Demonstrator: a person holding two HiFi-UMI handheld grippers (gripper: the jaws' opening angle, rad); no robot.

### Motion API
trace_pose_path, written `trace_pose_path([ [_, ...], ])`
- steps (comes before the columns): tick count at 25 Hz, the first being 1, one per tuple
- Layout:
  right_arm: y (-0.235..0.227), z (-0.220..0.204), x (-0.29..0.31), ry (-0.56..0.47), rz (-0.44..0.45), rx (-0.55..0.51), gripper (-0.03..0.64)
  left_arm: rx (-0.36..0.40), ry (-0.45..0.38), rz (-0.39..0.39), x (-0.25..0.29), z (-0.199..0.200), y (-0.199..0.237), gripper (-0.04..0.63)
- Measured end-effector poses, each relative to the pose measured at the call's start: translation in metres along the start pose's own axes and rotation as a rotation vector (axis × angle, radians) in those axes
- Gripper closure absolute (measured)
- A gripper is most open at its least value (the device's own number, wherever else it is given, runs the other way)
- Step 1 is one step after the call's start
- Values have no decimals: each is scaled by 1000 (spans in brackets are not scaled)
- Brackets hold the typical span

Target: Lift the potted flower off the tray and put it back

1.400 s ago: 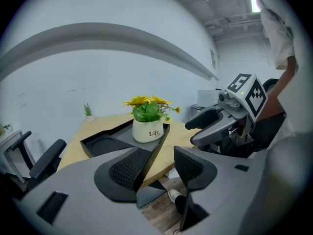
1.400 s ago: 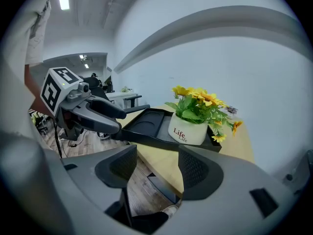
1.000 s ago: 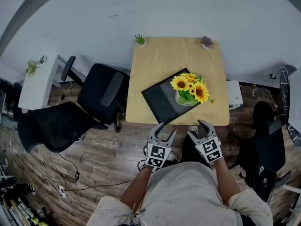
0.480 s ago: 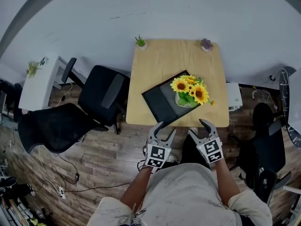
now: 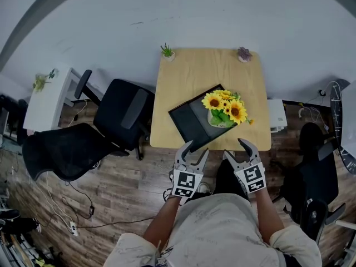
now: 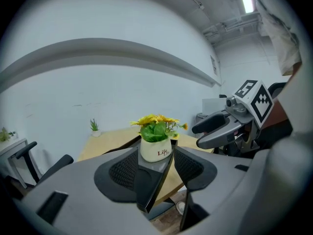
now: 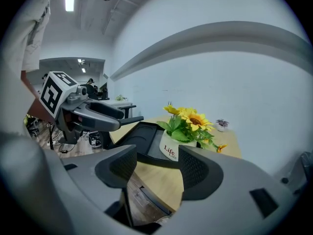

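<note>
Head view, looking steeply down: shows a wooden table (image 5: 194, 71) with a black tray (image 5: 188, 120) lying cornerwise near its front edge and the flower (image 5: 223, 107), yellow blooms in a white pot, standing on the tray's right part. Holds the left gripper (image 5: 196, 150) and right gripper (image 5: 236, 149) side by side just short of the table's front edge, over wood floor (image 5: 128, 188), both with jaws spread wide, gripping nothing, clear of tray and flower. In each gripper view, frames the flower beyond the gap between the jaws; also takes in small plants (image 5: 166, 50) at the table's far corners and black chairs (image 5: 119, 111) at left.
</note>
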State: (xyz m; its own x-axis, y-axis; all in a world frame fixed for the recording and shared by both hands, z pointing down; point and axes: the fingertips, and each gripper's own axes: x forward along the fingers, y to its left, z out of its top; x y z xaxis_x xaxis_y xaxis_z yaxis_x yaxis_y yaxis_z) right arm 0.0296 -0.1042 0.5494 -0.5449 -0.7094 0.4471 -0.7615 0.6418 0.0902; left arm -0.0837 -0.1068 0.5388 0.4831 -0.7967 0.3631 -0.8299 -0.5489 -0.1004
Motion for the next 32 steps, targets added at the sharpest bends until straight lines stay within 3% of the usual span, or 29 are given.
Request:
trace_pose_path([
  [9, -12, 28, -13, -72, -41, -9, 351, 28, -70, 17, -5, 31, 4, 360],
  [15, -21, 48, -23, -123, -69, -15, 351, 86, -116, 33, -11, 56, 4, 360],
  [32, -44, 124, -65, -335, -147, -69, 351, 117, -299, 95, -39, 134, 19, 360],
])
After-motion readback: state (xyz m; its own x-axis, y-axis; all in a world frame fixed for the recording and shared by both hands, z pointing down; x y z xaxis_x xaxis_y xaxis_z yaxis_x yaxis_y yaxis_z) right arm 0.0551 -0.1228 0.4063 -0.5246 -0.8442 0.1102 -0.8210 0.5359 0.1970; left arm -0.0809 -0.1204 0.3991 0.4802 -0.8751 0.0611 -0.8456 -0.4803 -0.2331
